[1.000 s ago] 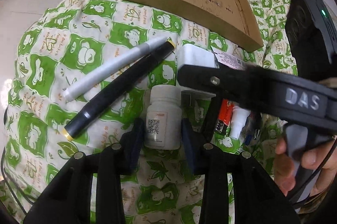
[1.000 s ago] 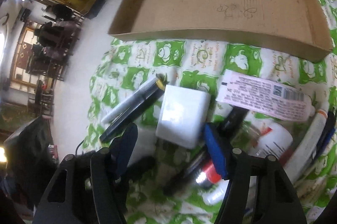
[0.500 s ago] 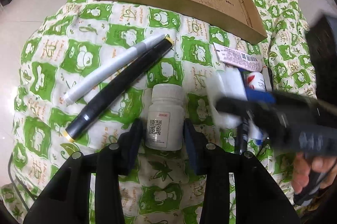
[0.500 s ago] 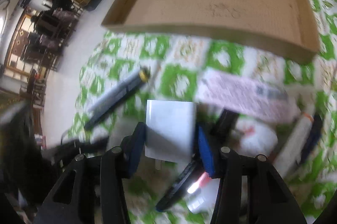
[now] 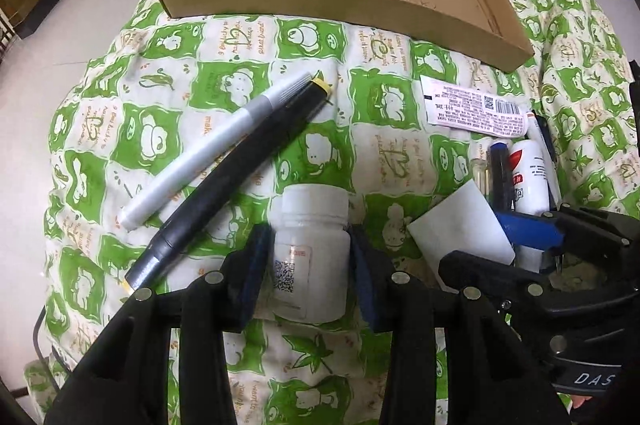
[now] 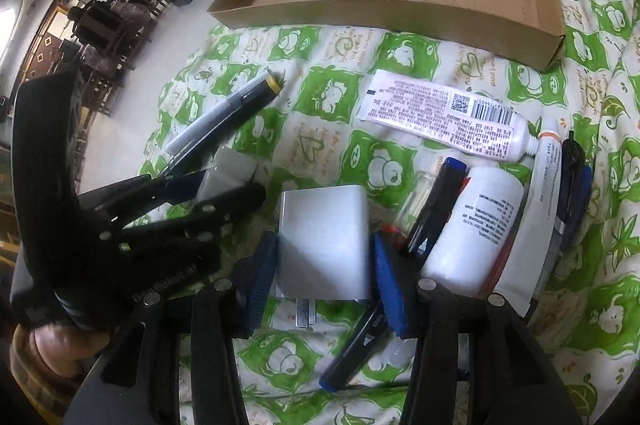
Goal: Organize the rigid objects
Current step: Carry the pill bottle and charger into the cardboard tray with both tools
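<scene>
My left gripper [image 5: 306,257] is shut on a white pill bottle [image 5: 310,241] that rests on the green patterned cloth [image 5: 376,153]. My right gripper [image 6: 324,261] is shut on a white plug adapter [image 6: 324,237], its prongs towards me; the adapter also shows in the left wrist view [image 5: 460,229]. A shallow cardboard tray [image 6: 384,13] lies at the far side and shows in the left wrist view too [image 5: 320,1]. A silver marker [image 5: 208,153] and a black pen [image 5: 232,181] lie side by side left of the bottle.
A pink-labelled tube [image 6: 440,117], a white bottle [image 6: 476,229], a black and blue marker [image 6: 436,201], another tube and dark pens [image 6: 572,193] lie crowded at the right. Another marker [image 6: 356,349] lies under my right gripper. Pale floor [image 5: 40,73] lies beyond the cloth's left edge.
My right gripper closed on the plug adapter and carried it back towards me and to the right. My left gripper moved in around the pill bottle and closed on it.
</scene>
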Demonstrator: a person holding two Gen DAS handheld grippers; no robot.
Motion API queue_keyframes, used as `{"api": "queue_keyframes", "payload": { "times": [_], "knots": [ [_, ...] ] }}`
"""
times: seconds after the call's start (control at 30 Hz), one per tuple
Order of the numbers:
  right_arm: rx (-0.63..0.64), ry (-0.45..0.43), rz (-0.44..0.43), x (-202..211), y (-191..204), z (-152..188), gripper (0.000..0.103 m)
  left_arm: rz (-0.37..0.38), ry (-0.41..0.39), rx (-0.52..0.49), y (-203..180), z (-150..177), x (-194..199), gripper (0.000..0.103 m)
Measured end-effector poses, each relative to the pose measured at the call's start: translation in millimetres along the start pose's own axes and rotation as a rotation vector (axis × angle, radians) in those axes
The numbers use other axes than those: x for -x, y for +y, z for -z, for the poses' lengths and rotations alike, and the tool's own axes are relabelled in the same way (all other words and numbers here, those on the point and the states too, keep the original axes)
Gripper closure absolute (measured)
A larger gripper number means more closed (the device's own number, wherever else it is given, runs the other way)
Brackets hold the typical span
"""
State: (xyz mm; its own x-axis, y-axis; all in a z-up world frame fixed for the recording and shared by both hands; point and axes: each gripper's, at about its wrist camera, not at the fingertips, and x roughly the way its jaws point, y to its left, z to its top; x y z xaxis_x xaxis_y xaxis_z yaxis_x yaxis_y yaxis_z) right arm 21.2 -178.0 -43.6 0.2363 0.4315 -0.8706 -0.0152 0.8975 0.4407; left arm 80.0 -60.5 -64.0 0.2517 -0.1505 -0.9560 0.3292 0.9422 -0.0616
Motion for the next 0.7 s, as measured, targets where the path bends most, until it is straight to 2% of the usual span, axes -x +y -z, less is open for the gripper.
{"api": "queue_keyframes", "payload": {
  "times": [0.17, 0.3, 0.4, 0.7],
  "knots": [
    [0.003, -0.005, -0.002, -1, 0, -2, 0.06, 0.015, 0.007, 0.029, 4, -2, 0, 0.064],
    [0.006, -0.009, -0.005, -2, 1, -2, 0.06, -0.016, 0.0, 0.004, 7, 0, 1, 0.064],
    [0.003, -0.017, -0.014, 0, 0, -2, 0.06, -0.036, -0.019, -0.007, 6, 1, 3, 0.07],
    [-0.016, -0.034, -0.049, 10, -7, -2, 0.06, -0.049, -0.111, -0.001, 4, 5, 28, 0.071]
  ]
}}
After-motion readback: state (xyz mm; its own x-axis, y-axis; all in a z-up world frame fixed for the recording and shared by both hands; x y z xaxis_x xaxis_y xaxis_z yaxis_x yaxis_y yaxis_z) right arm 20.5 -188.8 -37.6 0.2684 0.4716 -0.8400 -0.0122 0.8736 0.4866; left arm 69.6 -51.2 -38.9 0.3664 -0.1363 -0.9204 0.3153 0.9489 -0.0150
